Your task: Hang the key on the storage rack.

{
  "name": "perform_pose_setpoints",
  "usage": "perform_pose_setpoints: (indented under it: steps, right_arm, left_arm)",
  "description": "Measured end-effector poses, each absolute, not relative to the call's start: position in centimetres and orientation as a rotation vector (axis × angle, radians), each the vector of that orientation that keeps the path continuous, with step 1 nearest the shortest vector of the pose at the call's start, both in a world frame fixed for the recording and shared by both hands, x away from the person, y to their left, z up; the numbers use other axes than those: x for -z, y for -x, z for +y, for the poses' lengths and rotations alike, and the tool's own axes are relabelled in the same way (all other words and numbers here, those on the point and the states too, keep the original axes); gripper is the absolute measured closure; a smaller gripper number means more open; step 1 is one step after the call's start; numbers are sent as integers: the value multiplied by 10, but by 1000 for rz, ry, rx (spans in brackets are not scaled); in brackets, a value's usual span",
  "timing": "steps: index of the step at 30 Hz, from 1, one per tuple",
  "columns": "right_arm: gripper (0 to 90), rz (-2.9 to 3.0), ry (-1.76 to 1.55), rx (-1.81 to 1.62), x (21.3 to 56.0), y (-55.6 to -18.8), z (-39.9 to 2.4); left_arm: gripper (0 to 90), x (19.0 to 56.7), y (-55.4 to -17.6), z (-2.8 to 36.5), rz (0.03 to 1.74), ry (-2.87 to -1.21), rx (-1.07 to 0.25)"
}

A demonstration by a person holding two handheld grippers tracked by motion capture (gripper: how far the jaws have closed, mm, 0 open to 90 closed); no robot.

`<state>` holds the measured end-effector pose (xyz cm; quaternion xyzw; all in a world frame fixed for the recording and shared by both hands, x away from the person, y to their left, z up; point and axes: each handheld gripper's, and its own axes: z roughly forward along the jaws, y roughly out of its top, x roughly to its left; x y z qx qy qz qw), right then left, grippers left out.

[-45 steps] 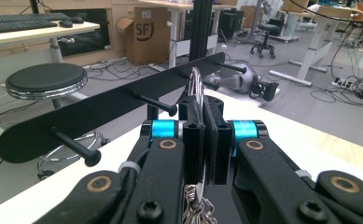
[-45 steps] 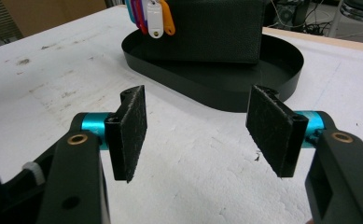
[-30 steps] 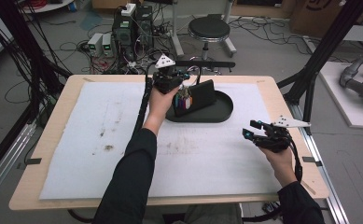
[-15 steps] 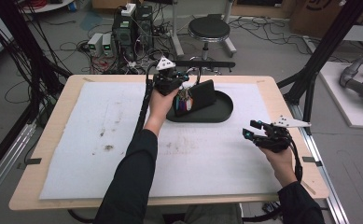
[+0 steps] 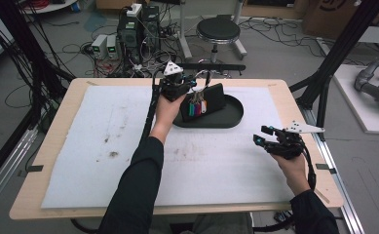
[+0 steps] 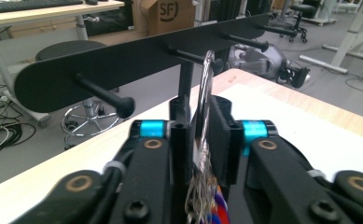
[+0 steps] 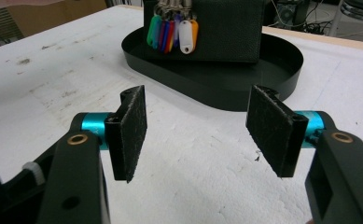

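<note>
A black rack with a row of pegs (image 6: 102, 95) stands on an oval black tray (image 5: 231, 117) at the back of the table. A metal key ring (image 6: 206, 88) with coloured tags (image 5: 197, 108) hangs over one peg (image 6: 188, 55). My left gripper (image 6: 202, 135) is up at the rack (image 5: 211, 67) with the ring between its jaws. Those jaws have just been opening, and a thin gap shows beside the ring. My right gripper (image 5: 264, 135) hovers over the mat near the right edge, open and with nothing in it (image 7: 195, 119), facing the tags (image 7: 172, 28) and the tray (image 7: 244, 88).
A white foam mat (image 5: 104, 146) with a few dark stains covers most of the wooden table. Behind the table are a round stool (image 5: 218, 30), computer boxes and loose cables on the floor. Black frame posts stand at both sides.
</note>
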<state>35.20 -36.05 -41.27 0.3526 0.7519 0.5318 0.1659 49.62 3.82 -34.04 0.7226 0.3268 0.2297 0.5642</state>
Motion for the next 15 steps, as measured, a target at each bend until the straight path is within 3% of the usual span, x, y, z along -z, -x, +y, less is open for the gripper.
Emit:
perform_pose_setpoints:
  steps: [4,10,15]
  right_arm:
    - [389,2142,-1005,-1513,413,-352,-360]
    - [387,2146,-1004,-1504,414,-353,-359]
    - [383,2146,-1009,-1488,415,-352,-360]
  left_arm:
    - [695,339,-491,42,783,-1709,-566]
    - [463,338,-472,52,799,-1726,-608]
    - [417,338,-440,69,750,-1721,-622]
